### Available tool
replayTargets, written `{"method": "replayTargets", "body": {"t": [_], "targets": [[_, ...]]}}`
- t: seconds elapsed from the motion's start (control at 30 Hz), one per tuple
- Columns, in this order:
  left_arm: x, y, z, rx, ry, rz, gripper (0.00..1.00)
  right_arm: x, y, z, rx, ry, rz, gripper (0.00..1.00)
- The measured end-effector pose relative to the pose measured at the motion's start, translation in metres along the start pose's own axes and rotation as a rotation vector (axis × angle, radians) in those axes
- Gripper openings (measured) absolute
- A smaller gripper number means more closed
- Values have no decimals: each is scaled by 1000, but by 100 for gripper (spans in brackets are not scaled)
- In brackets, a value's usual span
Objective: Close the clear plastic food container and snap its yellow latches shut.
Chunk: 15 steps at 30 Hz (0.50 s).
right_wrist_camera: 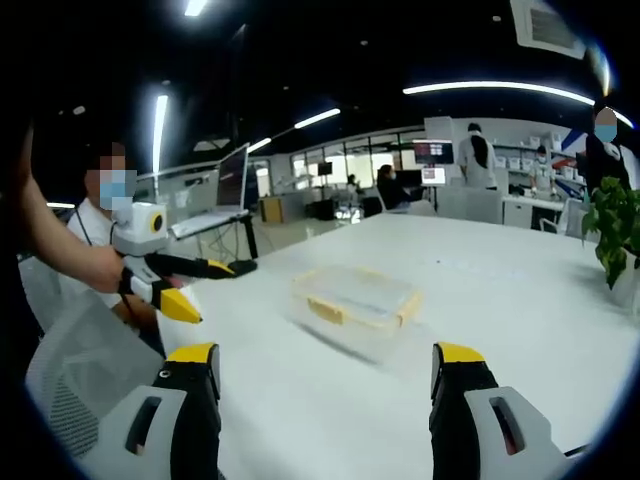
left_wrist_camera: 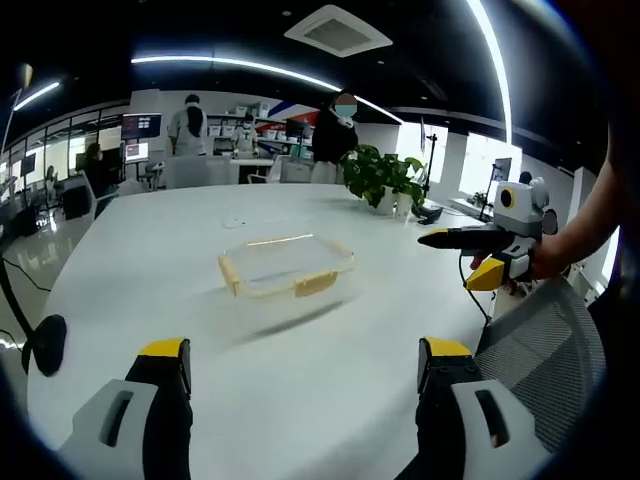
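A clear plastic food container (left_wrist_camera: 287, 265) with yellow latches sits on the white table (left_wrist_camera: 180, 230), its lid lying on top; the near long-side latch (left_wrist_camera: 314, 284) and the left-end latch (left_wrist_camera: 230, 275) stick out. My left gripper (left_wrist_camera: 305, 365) stands open well short of it, nothing between its jaws. The right gripper (left_wrist_camera: 450, 238), held by a hand, hovers to the container's right. In the right gripper view the container (right_wrist_camera: 357, 297) lies ahead, and my right gripper (right_wrist_camera: 325, 375) is open and empty. The left gripper (right_wrist_camera: 215, 267) shows at left, off the container.
A potted green plant (left_wrist_camera: 385, 178) stands at the table's far right edge, also seen as the plant (right_wrist_camera: 615, 235). A mesh chair back (left_wrist_camera: 545, 345) is at the near right. People stand by desks and monitors beyond the table. A black round object (left_wrist_camera: 45, 342) is at the left.
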<state>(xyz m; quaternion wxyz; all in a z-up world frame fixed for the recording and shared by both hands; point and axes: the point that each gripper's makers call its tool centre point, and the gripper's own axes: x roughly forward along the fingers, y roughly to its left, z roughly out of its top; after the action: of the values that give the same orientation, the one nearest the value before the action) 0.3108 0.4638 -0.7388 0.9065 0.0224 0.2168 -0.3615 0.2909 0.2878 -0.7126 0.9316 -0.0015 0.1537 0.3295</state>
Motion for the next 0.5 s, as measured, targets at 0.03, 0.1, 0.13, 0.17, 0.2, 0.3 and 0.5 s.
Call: {"method": "replayTargets", "body": {"t": [0.03, 0.1, 0.13, 0.17, 0.2, 0.3, 0.5], "targets": [[-1, -1, -1, -2, 0, -1, 95, -1, 1, 0, 0, 0, -1, 88], [-4, -2, -2, -6, 1, -1, 95, -4, 3, -1, 0, 1, -1, 88], [-6, -2, -2, -6, -1, 1, 95, -6, 3, -2, 1, 0, -1, 88], [-7, -2, -2, -7, -2, 3, 95, -7, 3, -2, -1, 1, -3, 88], [-8, -2, -1, -9, -4, 4, 95, -8, 3, -3, -4, 3, -6, 87], [-12, -4, 0, -13, -10, 8, 95, -10, 3, 0, -5, -2, -7, 87], [-16, -12, -3, -10, -9, 5, 95, -19, 4, 8, -12, -18, -11, 87]]}}
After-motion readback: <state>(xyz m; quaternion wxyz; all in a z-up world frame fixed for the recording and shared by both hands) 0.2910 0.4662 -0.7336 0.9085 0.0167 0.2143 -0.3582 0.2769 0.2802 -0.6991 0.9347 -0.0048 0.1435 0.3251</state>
